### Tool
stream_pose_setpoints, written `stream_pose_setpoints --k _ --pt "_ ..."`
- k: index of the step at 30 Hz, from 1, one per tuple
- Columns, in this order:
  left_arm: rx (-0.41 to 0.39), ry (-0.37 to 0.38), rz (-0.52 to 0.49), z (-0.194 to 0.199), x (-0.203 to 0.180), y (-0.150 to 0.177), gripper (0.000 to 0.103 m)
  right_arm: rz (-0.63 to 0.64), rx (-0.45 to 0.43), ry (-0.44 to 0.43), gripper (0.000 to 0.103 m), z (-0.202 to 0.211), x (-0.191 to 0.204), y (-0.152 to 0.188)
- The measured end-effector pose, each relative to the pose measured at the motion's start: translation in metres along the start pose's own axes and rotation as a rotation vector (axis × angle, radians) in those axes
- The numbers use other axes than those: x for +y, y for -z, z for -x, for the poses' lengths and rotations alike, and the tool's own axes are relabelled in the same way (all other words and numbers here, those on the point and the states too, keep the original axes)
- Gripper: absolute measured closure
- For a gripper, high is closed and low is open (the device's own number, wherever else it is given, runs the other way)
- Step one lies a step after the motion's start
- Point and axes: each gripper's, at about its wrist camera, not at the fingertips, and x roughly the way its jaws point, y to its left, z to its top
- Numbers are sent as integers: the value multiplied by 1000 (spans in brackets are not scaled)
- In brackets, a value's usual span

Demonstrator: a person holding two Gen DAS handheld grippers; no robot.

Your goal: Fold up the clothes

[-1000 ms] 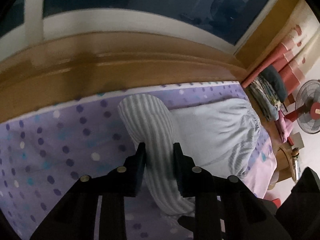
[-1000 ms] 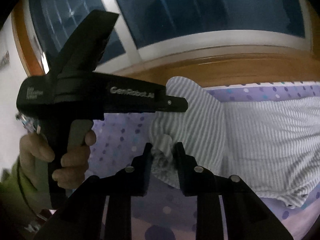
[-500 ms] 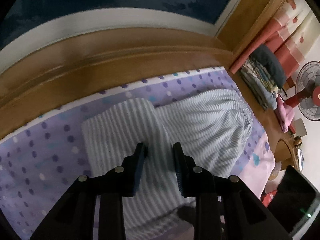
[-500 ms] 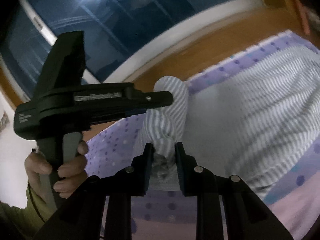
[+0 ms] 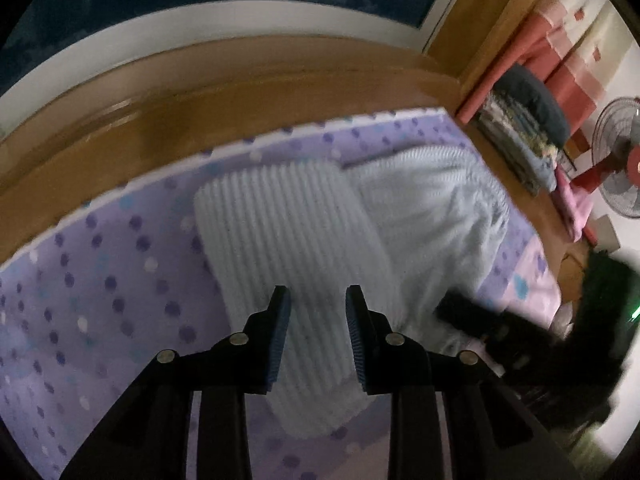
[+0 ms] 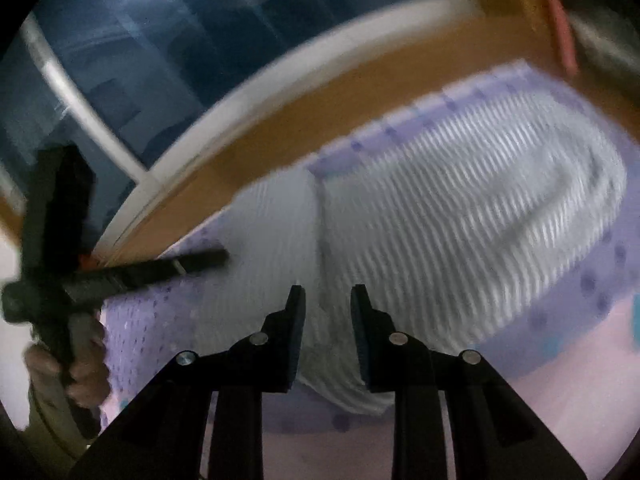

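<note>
Right now your left tool [image 5: 316,334] has its jaws only narrowly apart, with the folded-over leg of the striped pajama pants [image 5: 304,240] running between them; the cloth fills the gap, yet whether the pads [image 5: 280,336] actually pinch it cannot be told. Your right tool [image 6: 328,332] stands just as narrowly parted over the near hem of the same pants [image 6: 460,220], fabric between its fingers [image 6: 298,332], and its grip is equally unclear through the blur. The pants lie spread on the purple polka-dot bedsheet [image 5: 100,280], one leg laid across beside the gathered waist end. From the right view, your left hand [image 6: 76,364] grips its tool's handle, its tip touching the cloth's far edge.
</note>
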Motion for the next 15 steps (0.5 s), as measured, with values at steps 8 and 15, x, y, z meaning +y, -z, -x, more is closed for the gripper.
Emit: stream_pose_setpoints --k 8,15 --pt "17 -34 61 -13 5 22 75 166 169 -43 80 -37 15 13" --pt "2 -57 96 -17 4 23 75 173 207 -60 80 -15 -2 35"
